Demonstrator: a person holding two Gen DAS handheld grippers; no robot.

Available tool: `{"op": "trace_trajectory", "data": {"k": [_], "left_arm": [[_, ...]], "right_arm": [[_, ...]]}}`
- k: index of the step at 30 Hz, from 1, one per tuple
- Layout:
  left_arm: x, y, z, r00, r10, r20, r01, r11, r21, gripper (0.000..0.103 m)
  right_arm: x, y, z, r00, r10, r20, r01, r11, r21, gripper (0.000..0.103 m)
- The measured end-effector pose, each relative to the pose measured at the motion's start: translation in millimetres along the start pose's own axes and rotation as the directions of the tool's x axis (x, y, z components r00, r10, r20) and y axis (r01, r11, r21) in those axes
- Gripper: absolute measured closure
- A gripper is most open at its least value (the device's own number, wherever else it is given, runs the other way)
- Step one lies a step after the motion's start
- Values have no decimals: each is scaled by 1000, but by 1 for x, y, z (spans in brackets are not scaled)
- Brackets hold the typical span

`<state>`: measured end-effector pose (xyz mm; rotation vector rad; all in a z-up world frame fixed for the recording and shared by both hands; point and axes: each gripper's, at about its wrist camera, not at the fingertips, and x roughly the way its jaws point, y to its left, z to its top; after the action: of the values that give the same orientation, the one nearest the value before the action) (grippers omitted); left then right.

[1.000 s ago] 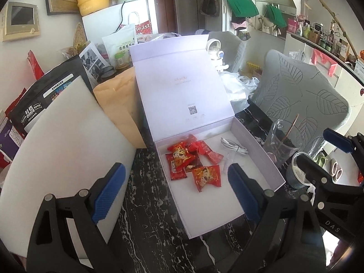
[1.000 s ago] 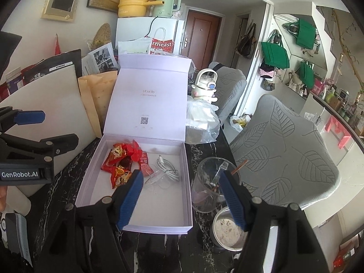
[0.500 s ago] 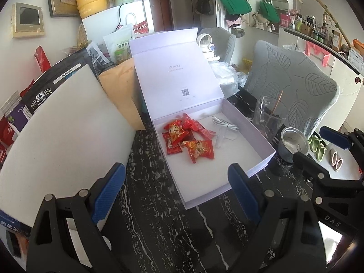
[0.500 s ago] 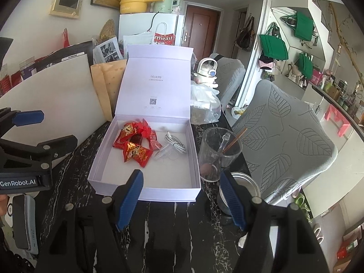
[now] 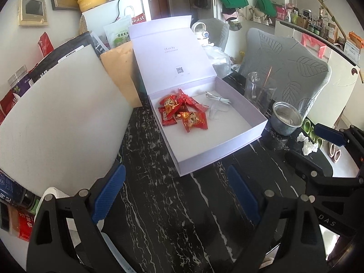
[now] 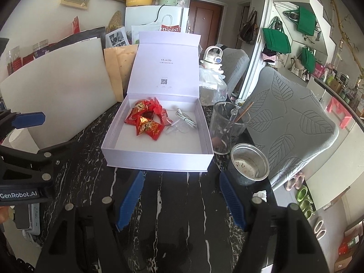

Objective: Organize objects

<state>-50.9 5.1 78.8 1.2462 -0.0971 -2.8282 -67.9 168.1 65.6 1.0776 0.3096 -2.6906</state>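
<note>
We are holding the left hand-held gripper [image 5: 176, 198] over the black marbled bench [image 5: 159, 204], its blue-padded jaws standing wide apart with nothing between them but bare bench. We are keeping the right hand-held gripper [image 6: 180, 202] beside it, jaws parted a little less widely and likewise gripping nothing.

Just ahead of both grippers, the pale lilac box [image 6: 157, 161] is sitting on the bench with its hinged lid [image 6: 166, 68] standing upright at the back. Inside, toward the rear left, a heap of red snack packets [image 6: 147, 119] is lying, and just to their right a coiled white cable [image 6: 185, 119] is resting on the box floor next to some clear wrapping.

To the right of the box, a glass cup [image 6: 227, 129] with sticks in it is standing close to the box wall, and a small metal pot [image 6: 249, 167] is sitting in front of it. A crumpled tissue [image 5: 307, 144] is lying farther right. A large white board [image 5: 59, 118] is leaning to the left of the box.
</note>
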Motion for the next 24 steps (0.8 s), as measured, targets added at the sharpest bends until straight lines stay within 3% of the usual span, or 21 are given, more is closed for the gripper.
{"op": "trace_trajectory", "data": {"k": [12, 24], "left_arm": [[-6, 5, -26, 1000, -7, -8, 6, 1000, -20, 12], [-3, 8, -28, 999, -40, -30, 38, 998, -40, 12]], "right_arm": [[-4, 11, -30, 1000, 12, -23, -12, 1000, 22, 33], [-13, 13, -27, 1000, 16, -2, -15, 1000, 22, 33]]}}
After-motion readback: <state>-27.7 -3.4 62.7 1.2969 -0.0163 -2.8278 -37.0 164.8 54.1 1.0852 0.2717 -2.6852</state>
